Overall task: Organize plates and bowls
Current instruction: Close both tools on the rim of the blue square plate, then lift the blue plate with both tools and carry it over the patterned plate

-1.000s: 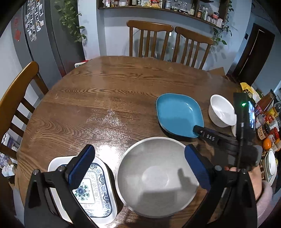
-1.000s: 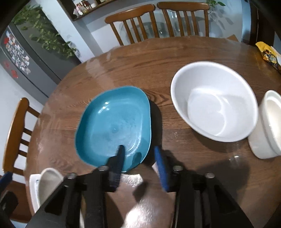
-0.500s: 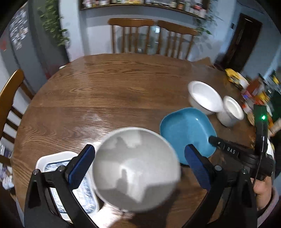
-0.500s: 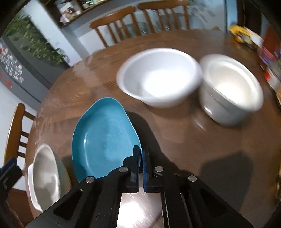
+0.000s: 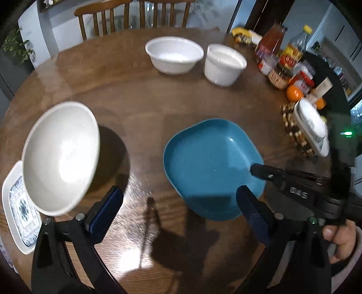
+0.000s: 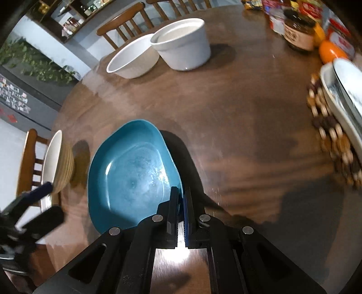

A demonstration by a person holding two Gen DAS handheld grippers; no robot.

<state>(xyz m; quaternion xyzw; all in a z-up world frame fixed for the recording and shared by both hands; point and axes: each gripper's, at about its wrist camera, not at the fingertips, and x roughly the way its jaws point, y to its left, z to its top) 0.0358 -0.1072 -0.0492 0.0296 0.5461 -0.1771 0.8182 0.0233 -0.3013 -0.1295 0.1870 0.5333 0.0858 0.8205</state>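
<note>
My right gripper (image 6: 180, 194) is shut on the near rim of the teal plate (image 6: 131, 176), which is tilted up off the table; it also shows in the left wrist view (image 5: 212, 165) with the right gripper's fingers (image 5: 260, 169) on its edge. My left gripper (image 5: 178, 203) is open and empty above the table, between the teal plate and a large white bowl (image 5: 61, 156). That bowl sits on a blue-patterned white plate (image 5: 18, 214) at the left. A white bowl (image 5: 174, 54) and a white pot (image 5: 224, 64) stand at the far side.
Jars, bottles and oranges (image 5: 294, 92) crowd the table's right edge (image 5: 280, 65). A white dish (image 5: 312, 126) rests on a beaded trivet at the right. Wooden chairs (image 5: 135, 13) stand behind the round wooden table (image 5: 140, 95).
My right gripper closed on the teal plate's rim and lifted it, carrying it right. My left gripper stayed open and swung right, so the large white bowl now lies to its left.
</note>
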